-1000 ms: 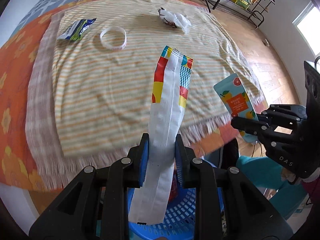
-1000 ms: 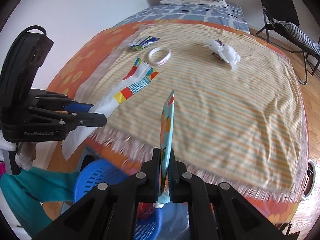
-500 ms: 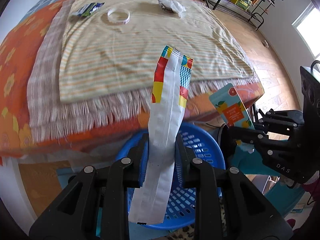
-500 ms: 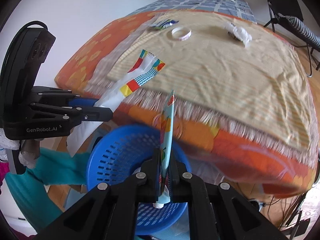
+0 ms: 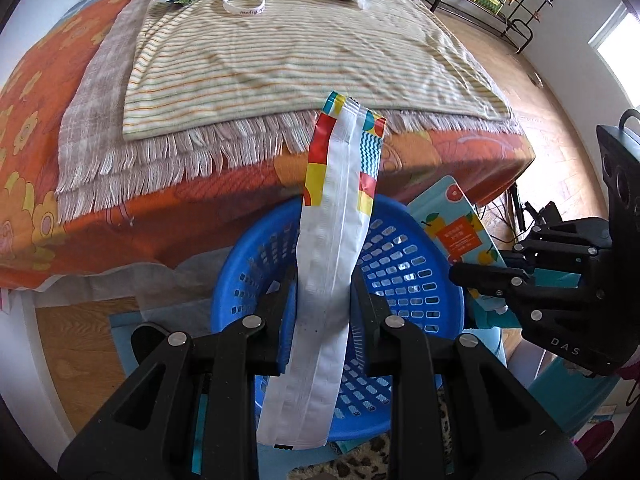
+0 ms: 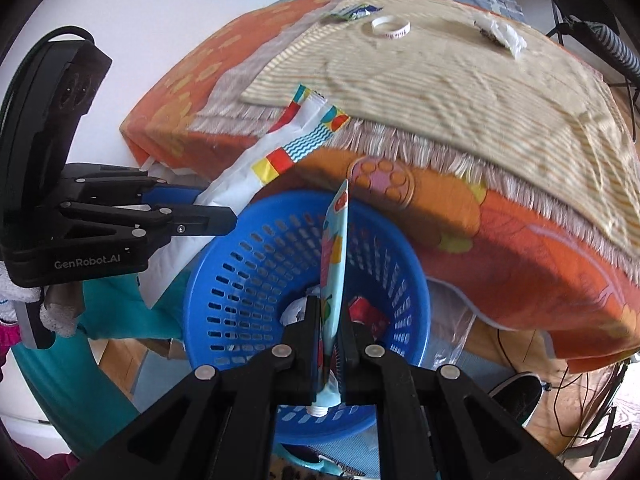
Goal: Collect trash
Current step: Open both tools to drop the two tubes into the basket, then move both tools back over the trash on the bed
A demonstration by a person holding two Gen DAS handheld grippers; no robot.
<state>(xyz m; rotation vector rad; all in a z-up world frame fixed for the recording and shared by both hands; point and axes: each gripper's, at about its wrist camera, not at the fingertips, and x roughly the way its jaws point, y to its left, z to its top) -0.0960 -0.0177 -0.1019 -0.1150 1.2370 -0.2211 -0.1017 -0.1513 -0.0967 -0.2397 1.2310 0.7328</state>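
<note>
While over blue basket [image 5: 404, 268] beside striped bed [image 5: 304, 40]: 2 claws clenched on wrapper [image 5: 332, 264], tube [image 6: 334, 276].

1. Daylight is bright and even from my left view; the window [image 5: 624, 40] at far right glares white.
2. My right view blurs the striped cloth [image 6: 460, 80].
3. Fisheye edges bend and darken.

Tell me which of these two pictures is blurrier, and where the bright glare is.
Right wrist view: the striped blanket and its fringe are smeared by motion, while the tube in the right gripper stays sharp. Left wrist view: crisper overall, with the window at the right edge blown out white. Both views bend straight edges, with dark corners.
</note>
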